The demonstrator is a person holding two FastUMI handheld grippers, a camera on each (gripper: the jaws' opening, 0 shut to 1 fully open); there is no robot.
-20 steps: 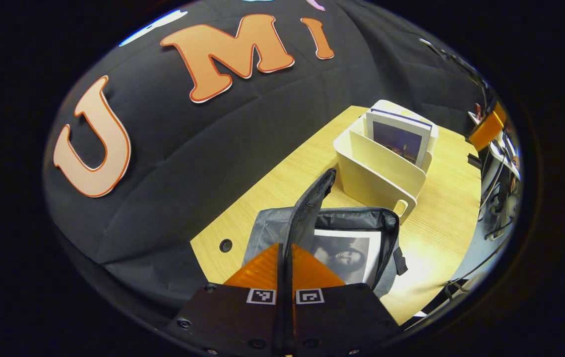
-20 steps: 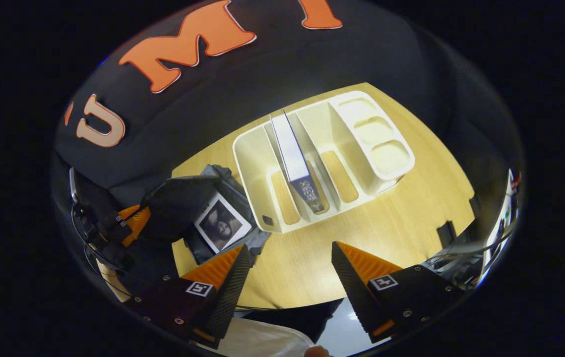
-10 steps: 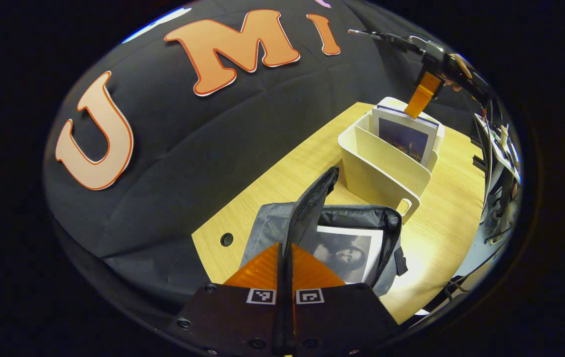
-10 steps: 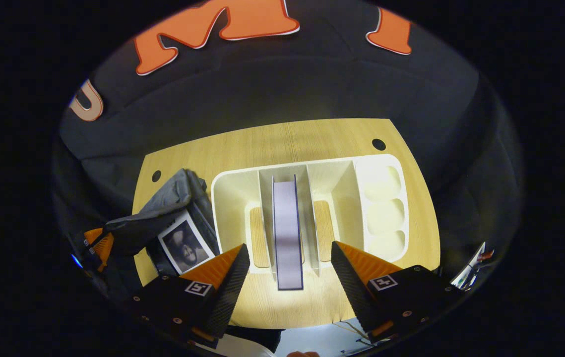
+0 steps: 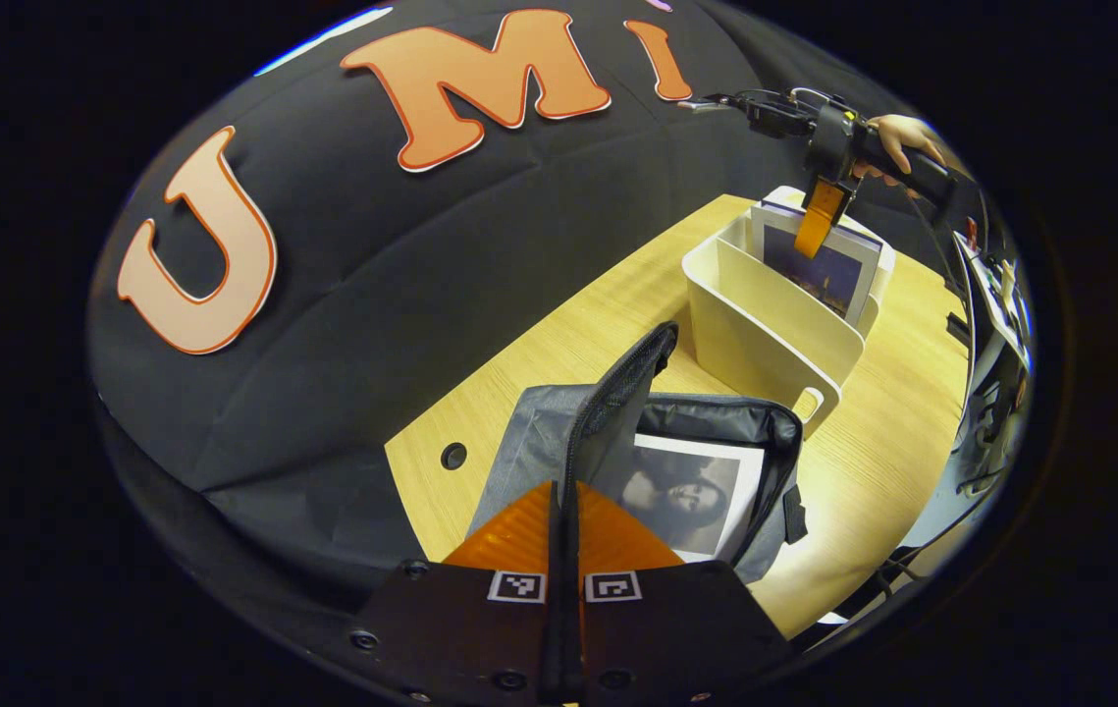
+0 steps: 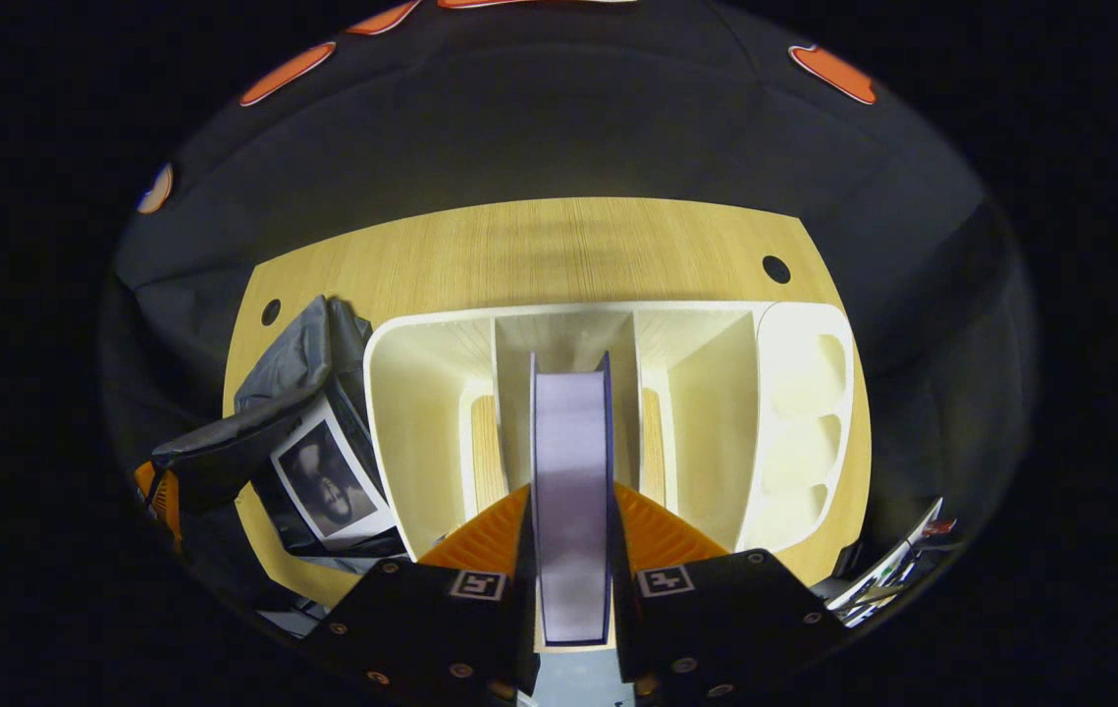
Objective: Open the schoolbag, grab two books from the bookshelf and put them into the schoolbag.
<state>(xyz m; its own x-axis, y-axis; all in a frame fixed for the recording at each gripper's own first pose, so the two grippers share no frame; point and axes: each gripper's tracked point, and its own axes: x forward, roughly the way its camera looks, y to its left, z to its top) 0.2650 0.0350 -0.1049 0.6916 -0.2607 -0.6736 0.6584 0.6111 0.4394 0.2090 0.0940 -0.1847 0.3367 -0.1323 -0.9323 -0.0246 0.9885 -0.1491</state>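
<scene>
In the left gripper view my left gripper (image 5: 563, 496) is shut on the flap (image 5: 617, 398) of the grey schoolbag (image 5: 765, 442), holding it upright. Inside the bag lies a book with a black-and-white portrait cover (image 5: 681, 491). Behind it stands the cream bookshelf (image 5: 765, 324) with a purple-covered book (image 5: 828, 270) in its middle slot. In the right gripper view my right gripper (image 6: 570, 511) is shut on that book (image 6: 570, 462), seen edge-on from above, still inside the bookshelf (image 6: 421, 432). The schoolbag (image 6: 274, 393) lies at the left there.
The wooden table (image 6: 539, 255) has round cable holes at its back corners (image 6: 774, 268). A hand (image 5: 897, 137) holds the right gripper above the shelf. The bookshelf's right side has a tray with round recesses (image 6: 804, 412). Cluttered equipment stands beyond the table's right edge (image 5: 995, 324).
My right gripper has come down over the bookshelf and closed from open onto the upright book. The left gripper keeps holding the bag flap, almost unmoved.
</scene>
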